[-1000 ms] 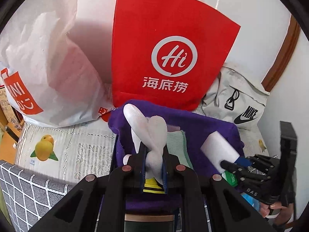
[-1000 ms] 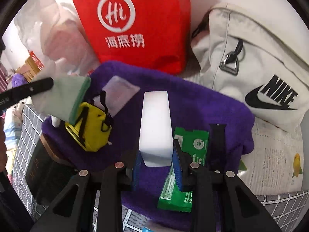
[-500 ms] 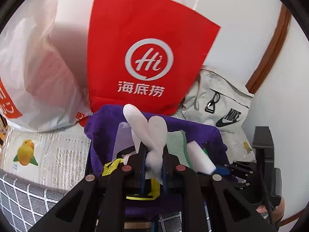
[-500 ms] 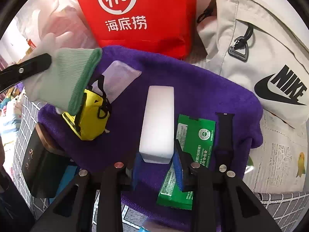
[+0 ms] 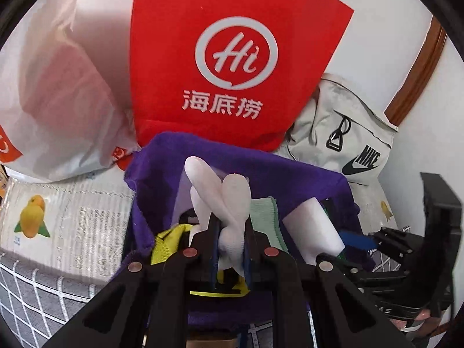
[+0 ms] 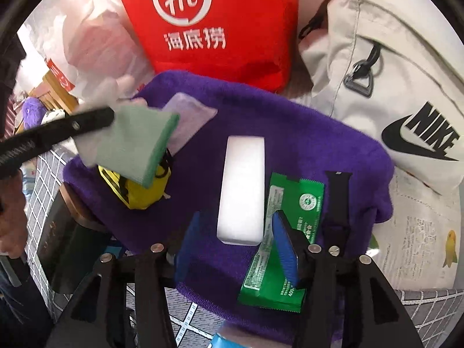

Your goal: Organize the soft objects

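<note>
My left gripper [image 5: 230, 246] is shut on a white glove with a pale green cuff [image 5: 229, 194], held above a purple towel [image 5: 290, 177]. The glove also shows in the right wrist view [image 6: 133, 142], hanging over a yellow pouch [image 6: 145, 191]. My right gripper [image 6: 235, 249] is open, its blue pads on either side of the near end of a white foam block [image 6: 242, 191] that lies on the towel [image 6: 290, 133]. The block also shows in the left wrist view [image 5: 310, 229].
On the towel lie a green packet [image 6: 284, 232], a black watch strap [image 6: 337, 200] and a pale lilac pad [image 6: 188, 116]. Behind stand a red paper bag [image 5: 232, 58], a white plastic bag [image 5: 58, 87] and a grey Nike bag [image 6: 391, 87]. A dark box [image 6: 61, 240] sits at the left.
My right gripper has opened and let go of the white block, which now lies on the towel. My left gripper still holds the glove and has shifted slightly.
</note>
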Action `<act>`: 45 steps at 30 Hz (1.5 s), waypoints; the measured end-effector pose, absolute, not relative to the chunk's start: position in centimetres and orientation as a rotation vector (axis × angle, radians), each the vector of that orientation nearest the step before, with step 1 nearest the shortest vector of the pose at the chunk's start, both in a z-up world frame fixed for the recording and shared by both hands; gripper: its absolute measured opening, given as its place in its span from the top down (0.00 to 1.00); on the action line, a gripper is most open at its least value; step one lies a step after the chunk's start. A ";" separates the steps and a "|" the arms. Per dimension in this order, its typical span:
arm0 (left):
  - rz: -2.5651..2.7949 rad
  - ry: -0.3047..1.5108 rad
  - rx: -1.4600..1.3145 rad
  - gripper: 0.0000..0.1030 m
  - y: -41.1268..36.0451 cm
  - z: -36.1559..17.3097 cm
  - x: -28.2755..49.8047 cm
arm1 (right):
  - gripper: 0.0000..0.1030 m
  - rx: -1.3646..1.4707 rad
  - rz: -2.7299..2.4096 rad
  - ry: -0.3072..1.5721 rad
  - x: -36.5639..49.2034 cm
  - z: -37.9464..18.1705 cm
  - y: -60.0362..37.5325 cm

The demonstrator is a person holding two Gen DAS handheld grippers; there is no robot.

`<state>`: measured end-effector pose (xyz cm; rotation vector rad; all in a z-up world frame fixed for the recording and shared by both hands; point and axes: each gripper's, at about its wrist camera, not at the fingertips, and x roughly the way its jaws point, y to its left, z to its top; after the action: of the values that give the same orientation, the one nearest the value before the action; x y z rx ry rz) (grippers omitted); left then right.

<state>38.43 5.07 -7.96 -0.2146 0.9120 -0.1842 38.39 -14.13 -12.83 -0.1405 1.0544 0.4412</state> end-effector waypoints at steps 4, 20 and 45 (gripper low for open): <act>-0.193 0.923 -0.197 0.86 4.3 -8.3 38.5 | 0.49 -0.143 0.434 1.021 37.8 -11.6 -14.6; -0.139 0.961 -0.154 0.44 3.3 -8.0 38.2 | 0.49 -0.127 0.407 0.975 37.6 -10.6 -16.2; -0.210 0.817 -0.161 0.43 4.1 -0.9 28.7 | 0.49 -0.136 0.401 0.849 29.0 -5.5 -15.8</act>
<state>28.68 4.10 -0.90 -0.1612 0.8171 -0.2102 29.02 -15.84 -5.49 -0.1356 0.8495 0.4011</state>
